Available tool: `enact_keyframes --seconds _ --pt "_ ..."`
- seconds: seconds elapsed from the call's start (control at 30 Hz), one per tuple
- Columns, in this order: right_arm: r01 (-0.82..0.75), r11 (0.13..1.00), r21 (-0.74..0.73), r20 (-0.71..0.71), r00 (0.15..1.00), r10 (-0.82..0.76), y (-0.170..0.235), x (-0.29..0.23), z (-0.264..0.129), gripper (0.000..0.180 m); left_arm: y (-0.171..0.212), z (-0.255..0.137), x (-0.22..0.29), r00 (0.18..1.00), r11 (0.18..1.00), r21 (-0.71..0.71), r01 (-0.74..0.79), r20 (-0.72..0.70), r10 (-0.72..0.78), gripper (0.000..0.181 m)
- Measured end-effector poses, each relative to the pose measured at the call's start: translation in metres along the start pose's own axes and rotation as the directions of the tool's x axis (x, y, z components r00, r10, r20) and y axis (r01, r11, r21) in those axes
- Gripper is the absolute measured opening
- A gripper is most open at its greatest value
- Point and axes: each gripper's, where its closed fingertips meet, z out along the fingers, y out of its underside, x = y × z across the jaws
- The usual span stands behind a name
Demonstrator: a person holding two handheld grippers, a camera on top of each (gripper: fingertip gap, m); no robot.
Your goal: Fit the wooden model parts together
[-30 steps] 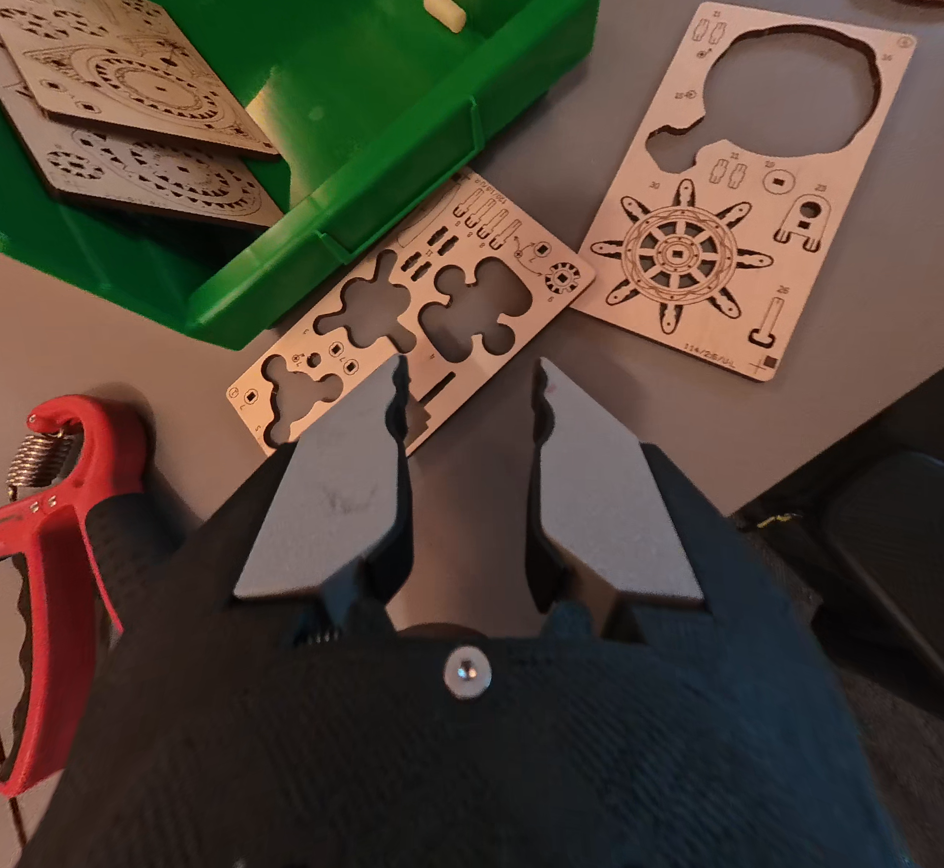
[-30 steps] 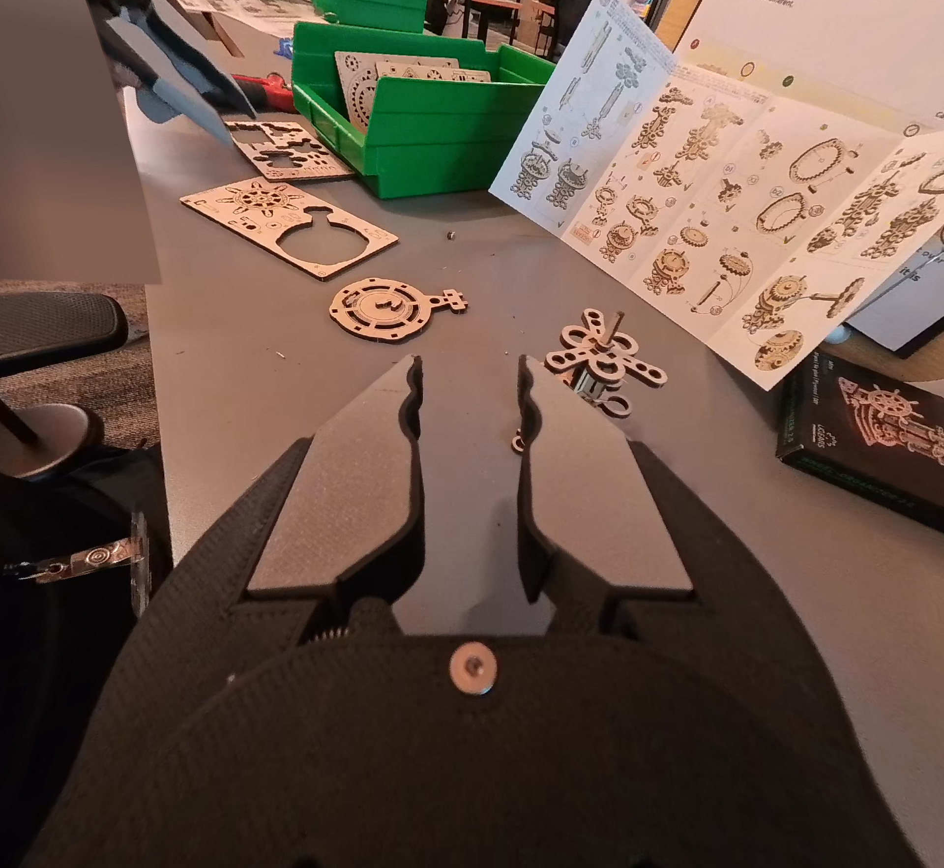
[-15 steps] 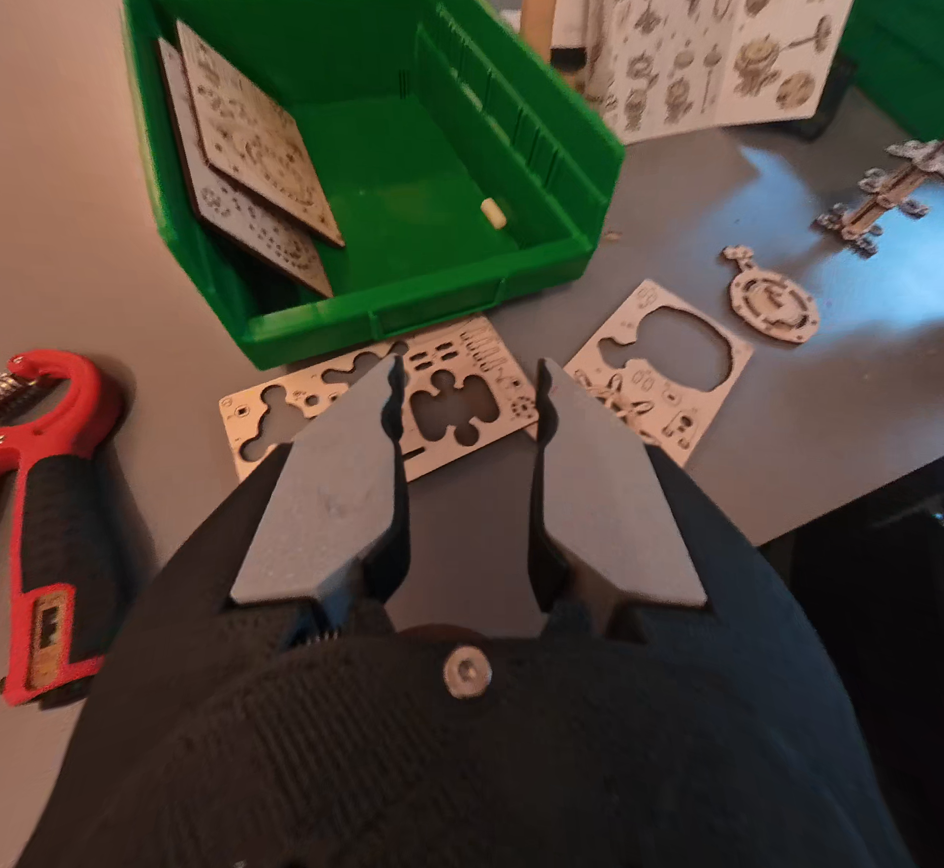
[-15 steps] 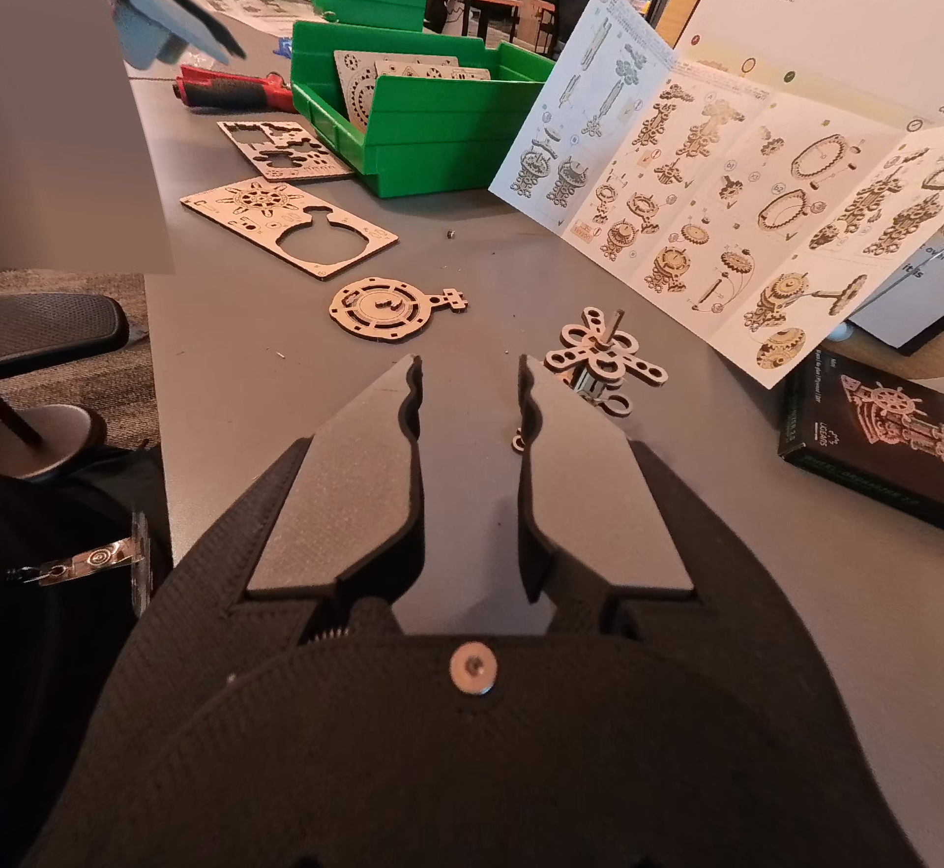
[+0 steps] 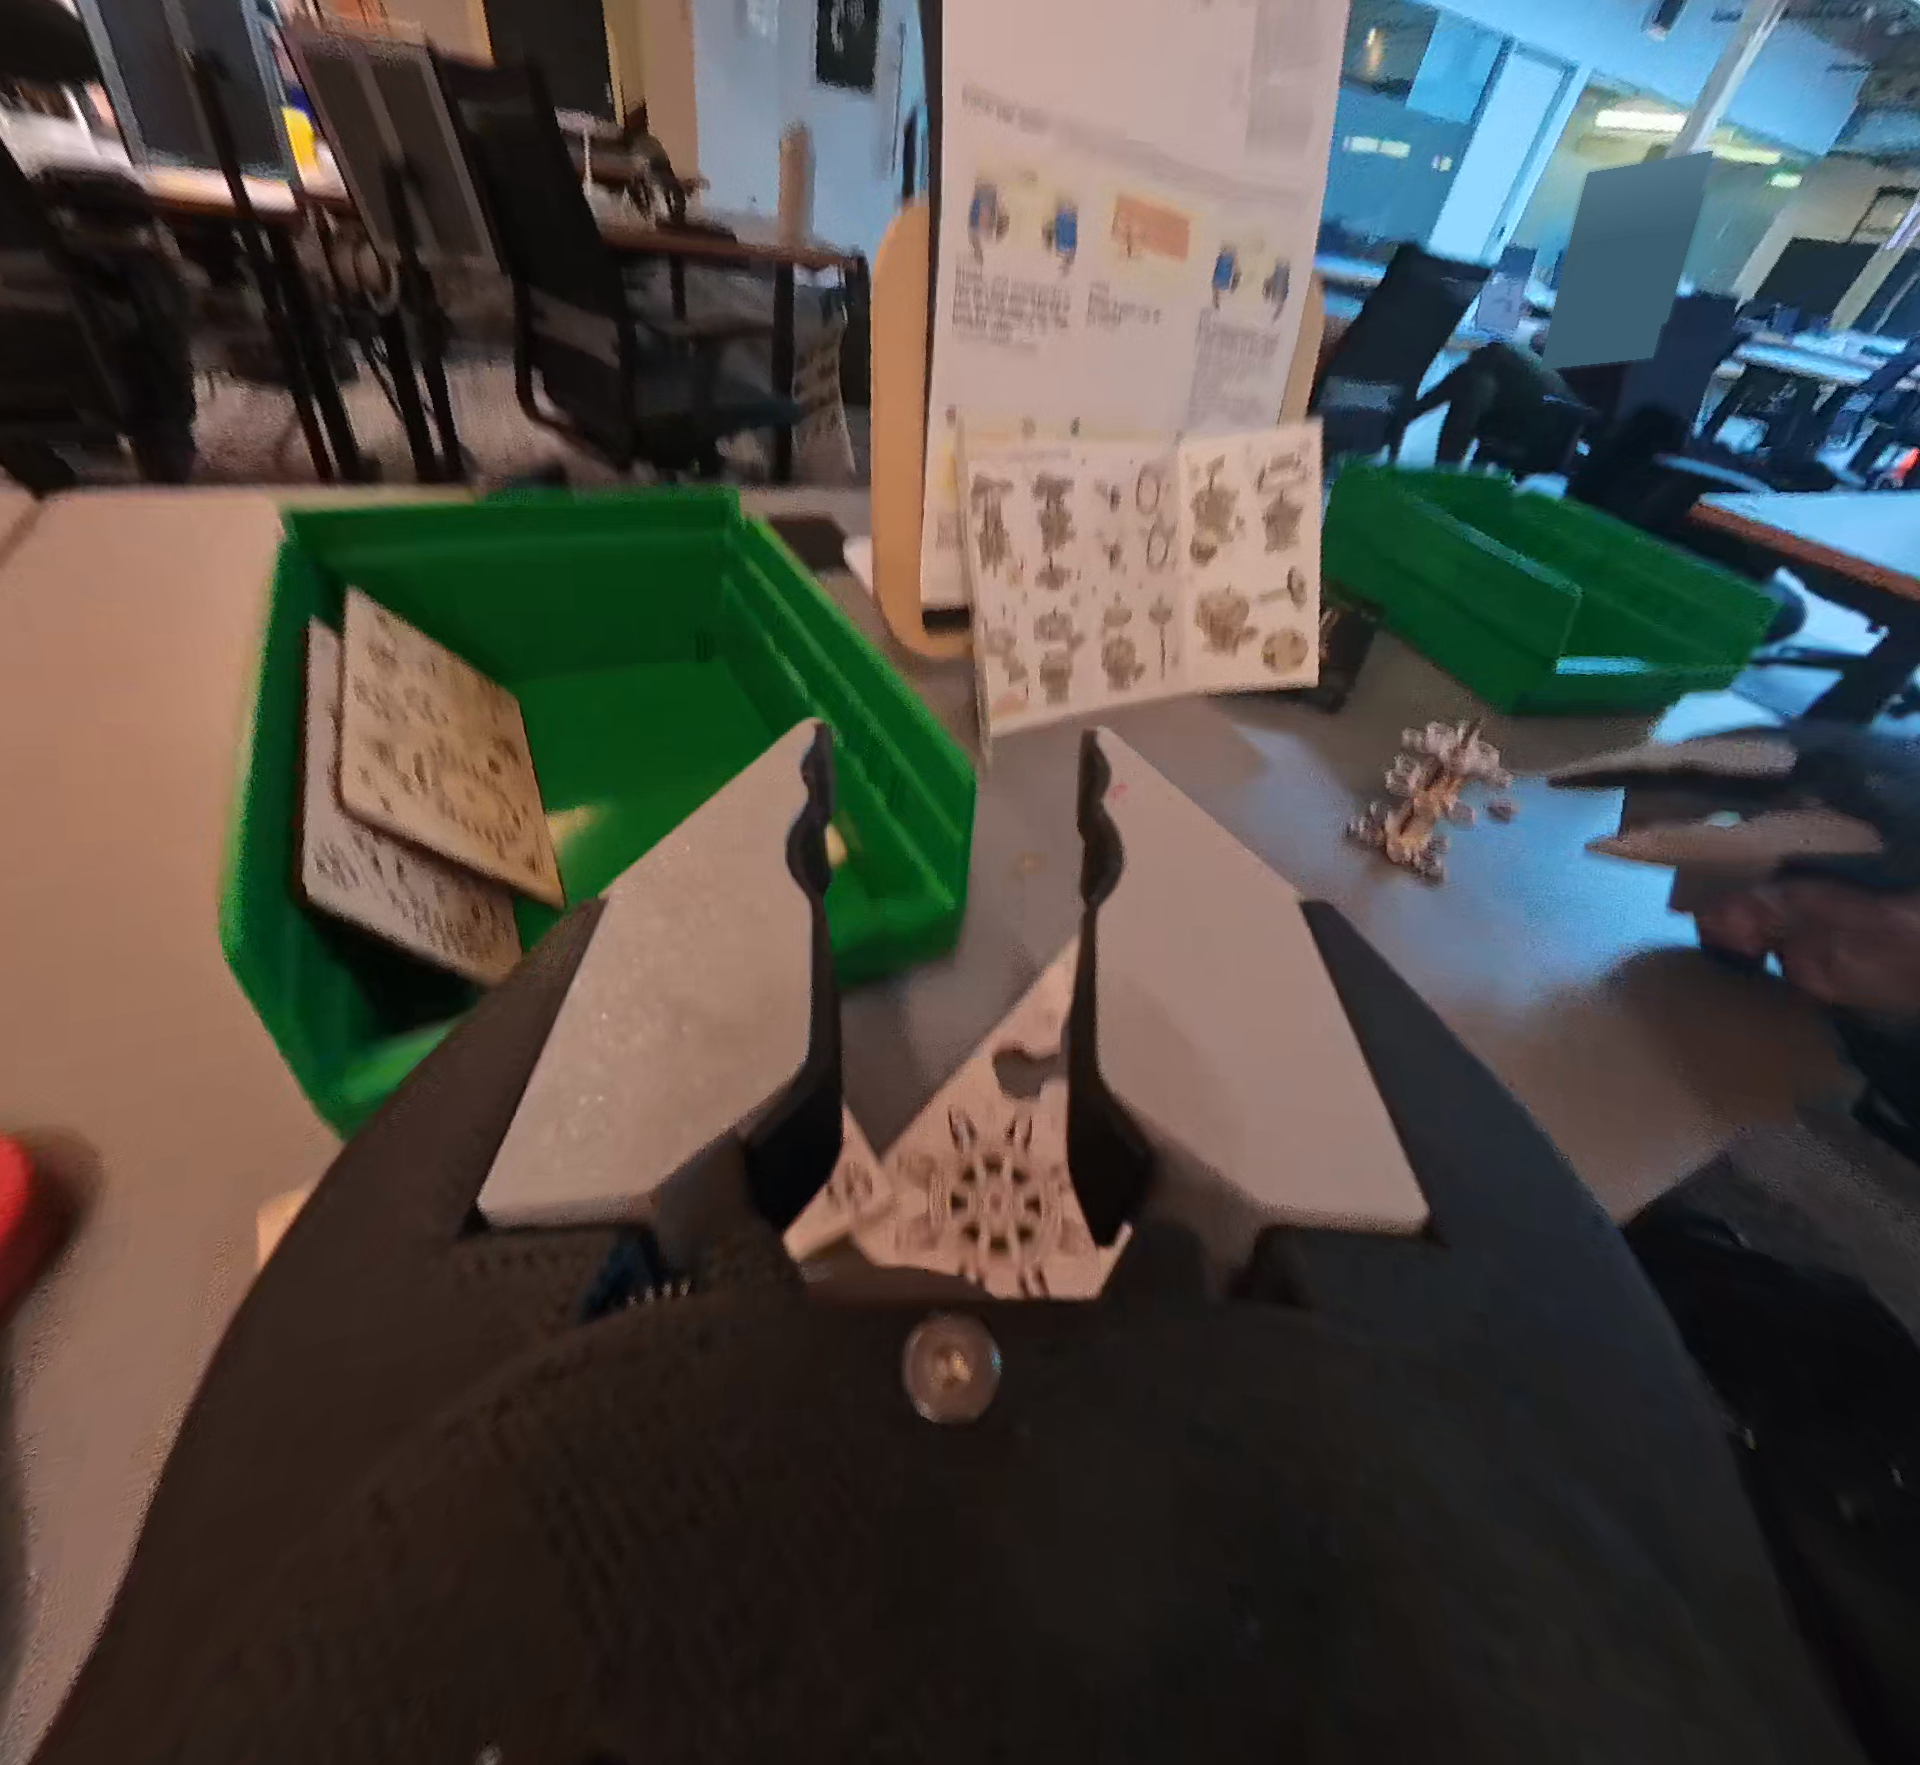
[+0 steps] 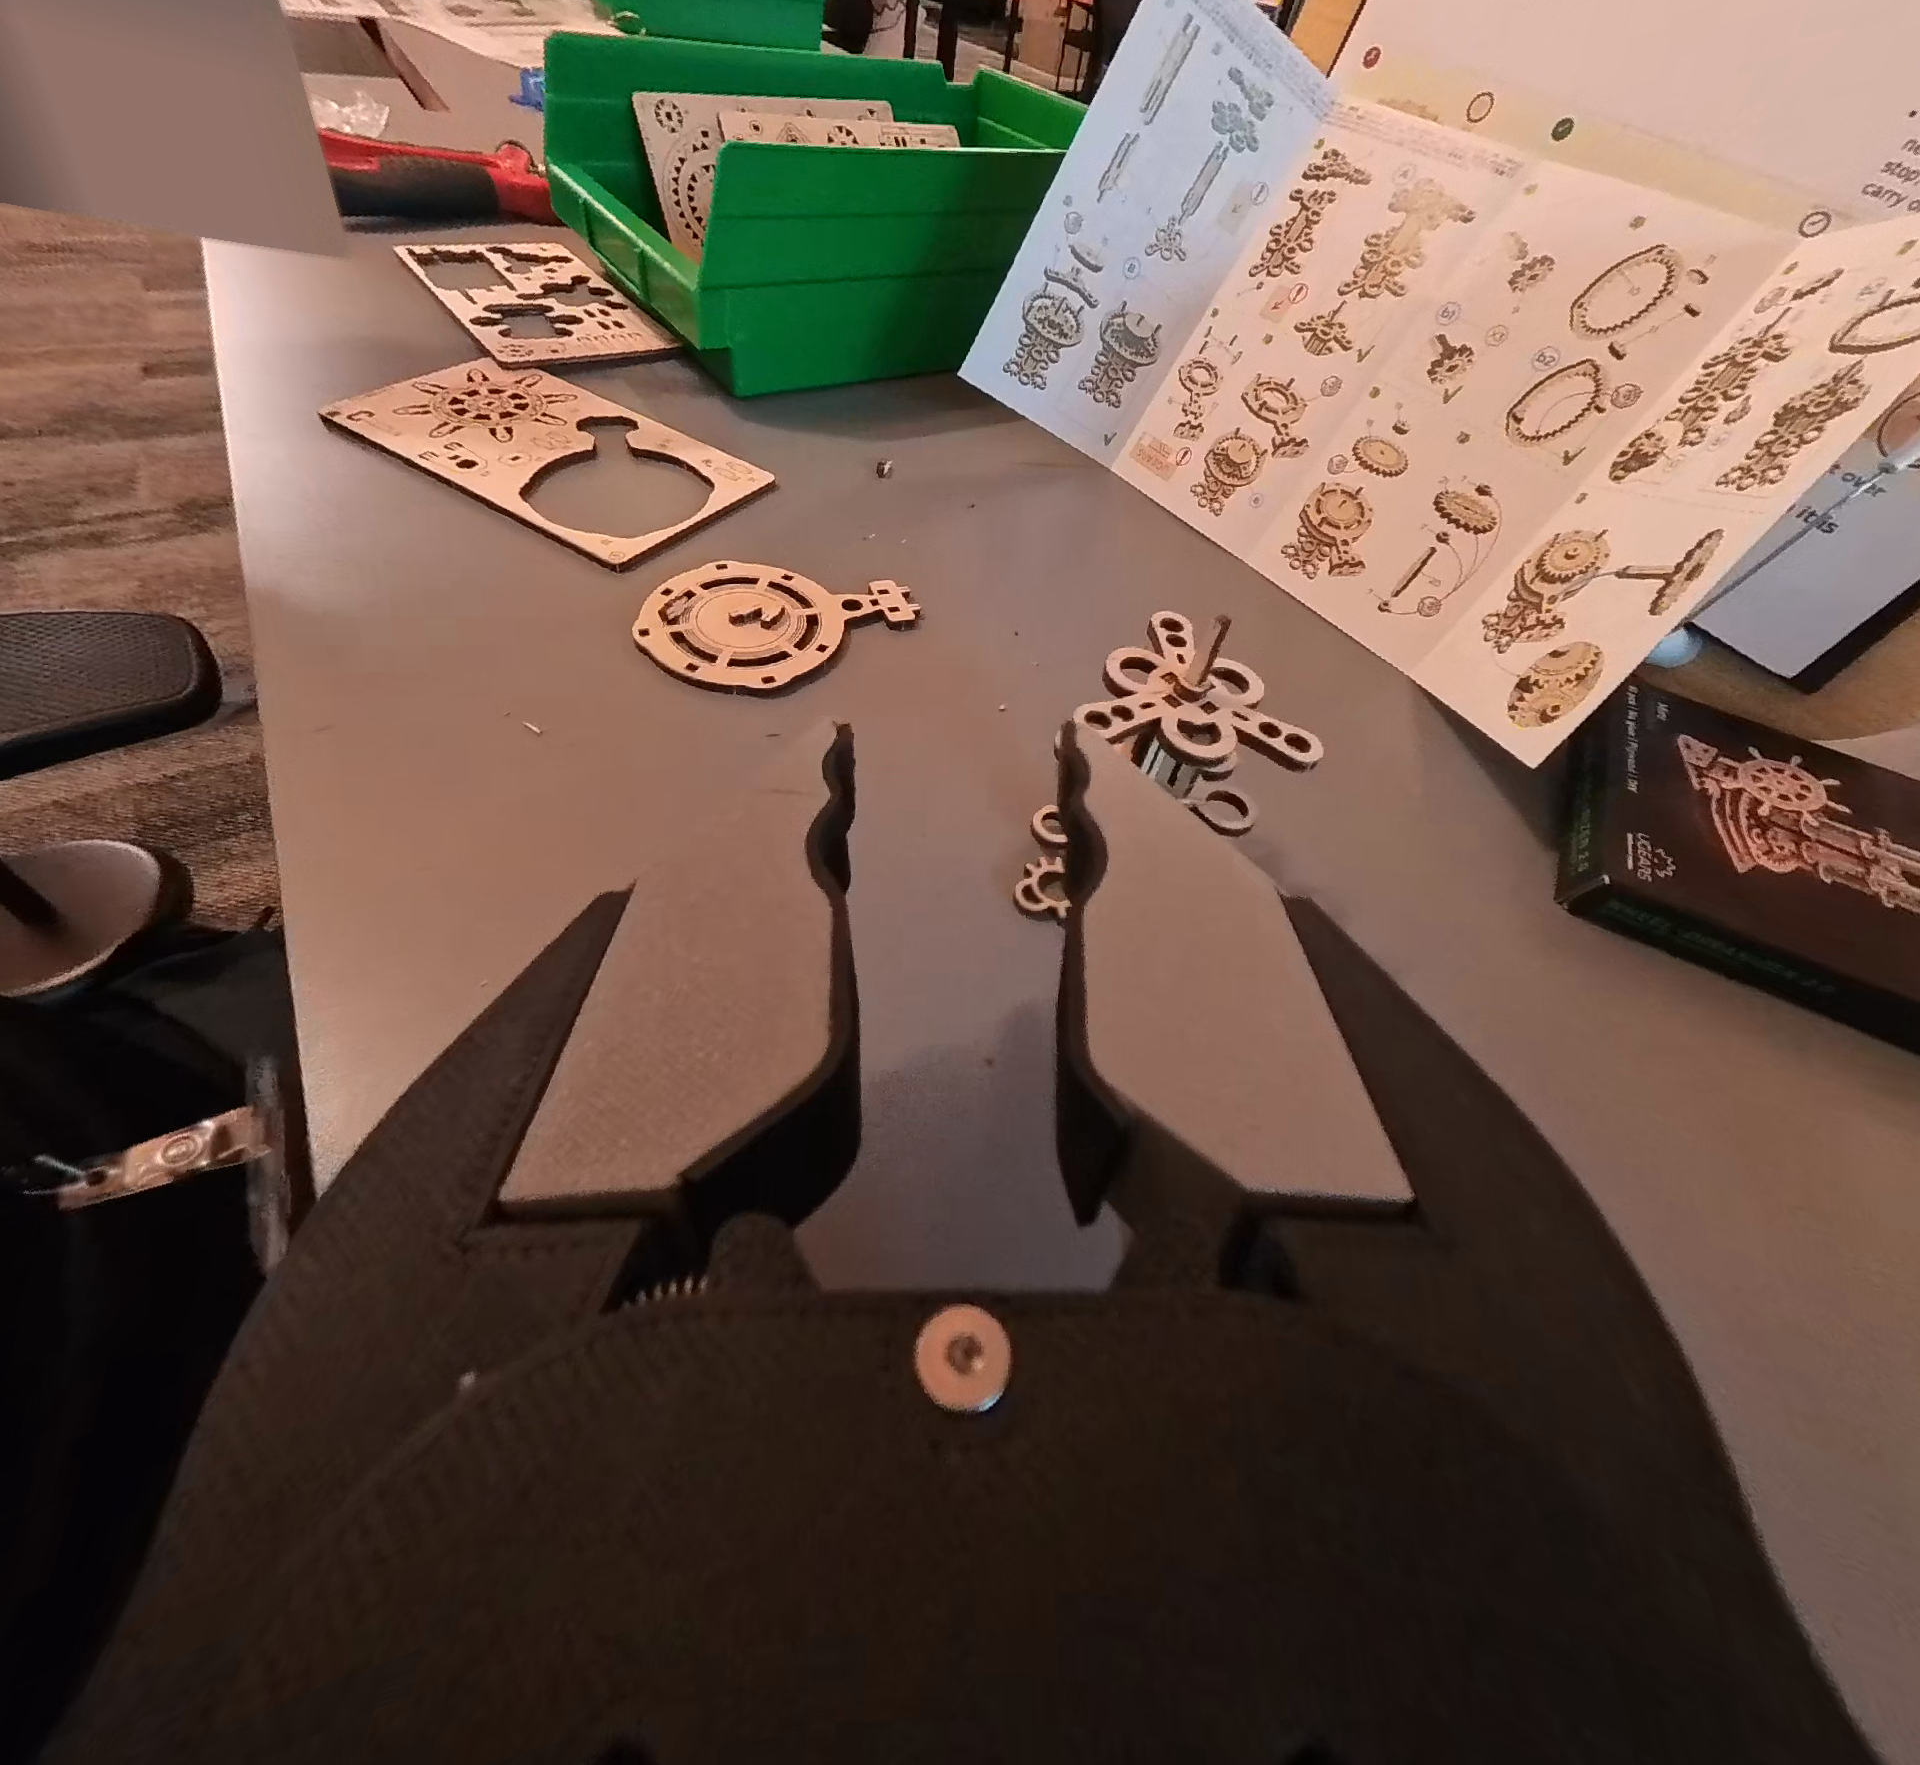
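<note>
My left gripper (image 5: 951,780) is open and empty, held level above the wheel sheet (image 5: 987,1185), which shows between its fingers. My right gripper (image 6: 956,759) is open and empty, low over the grey table (image 6: 436,780). A partly built wooden assembly (image 6: 1195,718) with a pin stands just past its right fingertip; it also shows in the left wrist view (image 5: 1423,801). A small loose piece (image 6: 1044,884) lies beside that finger. A round wooden part (image 6: 738,624) lies ahead to the left. The wheel sheet (image 6: 540,458) and a cut-out sheet (image 6: 530,302) lie farther back.
A green bin (image 6: 831,261) holds more wooden sheets (image 5: 436,759). An instruction booklet (image 6: 1455,365) stands open at the back right, with a black kit box (image 6: 1745,853) to the right. A red hand tool (image 6: 436,177) lies behind. The table edge and a chair (image 6: 94,676) are on the left. The tips of one gripper are about 35 cm away from the tips of the other. Measured from the fingertips, the small loose piece (image 6: 1044,884) is 8 cm or so from the right gripper and 40 cm from the left. It is also in sight in the left wrist view (image 5: 1430,862).
My left gripper has tilted up from looking down at the sheets to looking across the table, and it has left the right wrist view. My right gripper has stayed still.
</note>
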Motion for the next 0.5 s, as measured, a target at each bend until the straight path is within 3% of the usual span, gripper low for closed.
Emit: enact_keyframes --seconds 0.1,0.33,0.5 --pt "0.01 1.0 0.0 -0.015 1.0 -0.01 0.0 0.001 -0.001 0.036 -0.047 0.004 0.019 0.998 0.992 0.115 -0.057 -0.032 0.061 0.043" --pt "0.027 1.0 -0.007 -0.029 0.999 -0.027 0.001 0.003 0.0 0.036 -0.058 0.022 0.026 0.995 0.991 0.092 -0.099 0.0 0.099 0.047" --pt "0.021 1.0 -0.006 -0.026 0.999 -0.021 0.001 0.004 0.0 0.037 -0.112 0.001 0.037 0.993 0.93 0.348 -0.119 0.032 0.116 0.036"
